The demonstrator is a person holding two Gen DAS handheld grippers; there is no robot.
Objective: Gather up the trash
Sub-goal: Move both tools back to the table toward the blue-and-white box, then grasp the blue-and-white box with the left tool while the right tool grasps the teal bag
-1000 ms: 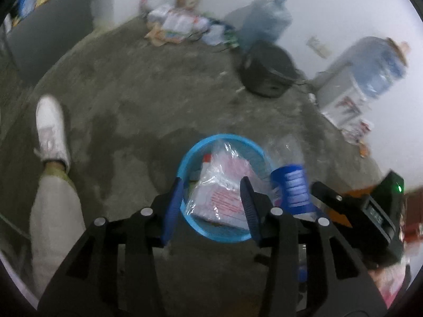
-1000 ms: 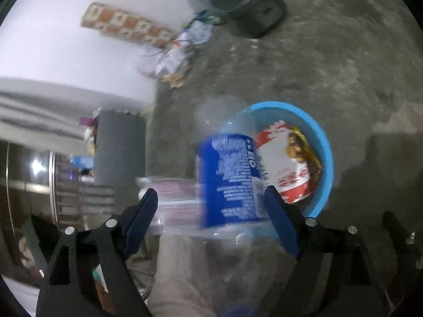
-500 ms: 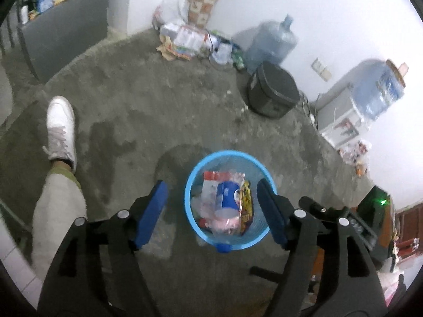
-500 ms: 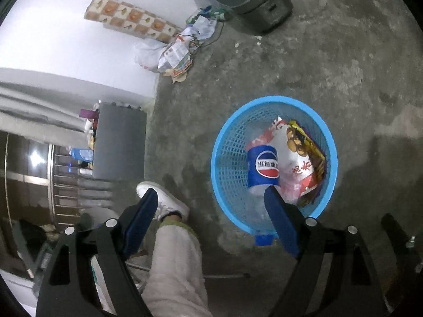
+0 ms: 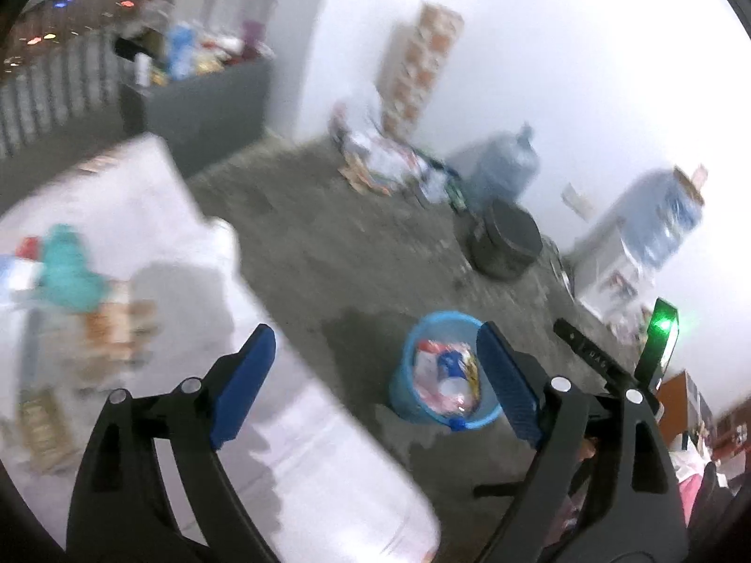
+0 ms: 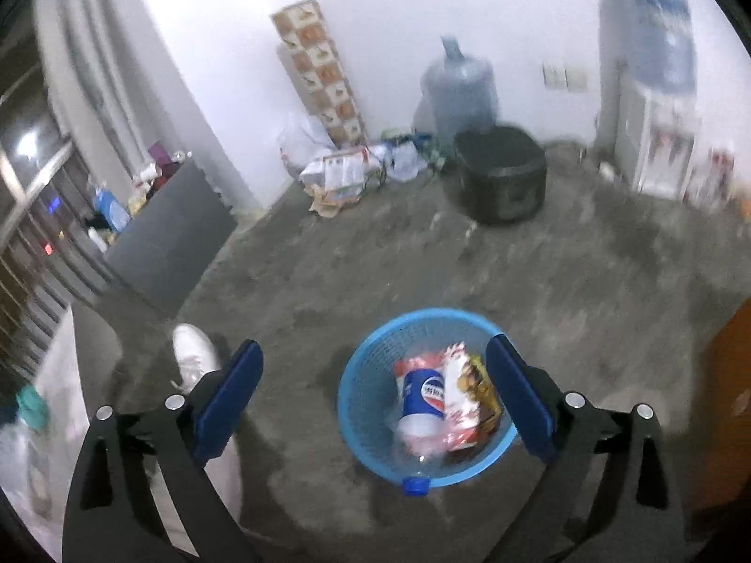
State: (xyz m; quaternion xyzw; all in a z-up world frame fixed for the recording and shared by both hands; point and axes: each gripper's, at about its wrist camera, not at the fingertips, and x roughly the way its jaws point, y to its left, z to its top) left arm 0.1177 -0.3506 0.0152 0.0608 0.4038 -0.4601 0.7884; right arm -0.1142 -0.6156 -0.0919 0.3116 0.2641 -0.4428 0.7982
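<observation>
1. Blue basket [image 6: 371,403] on the concrete floor [image 6: 563,281], holding a bottle [image 6: 422,399] and snack wrappers [image 6: 469,394]: trash gathered in one container.
2. Left gripper [image 5: 371,375]: fingers opening, nothing between them.
3. Right gripper [image 6: 375,389]: fingers opening, empty, above the basket.
4. White tabletop [image 5: 141,234], cluttered; likely further trash.

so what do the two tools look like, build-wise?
Both alike: the left tool and right tool have matte black angular finger arms with silver rivets and ribbed blue pads. The right unit's body shows a green light.
</observation>
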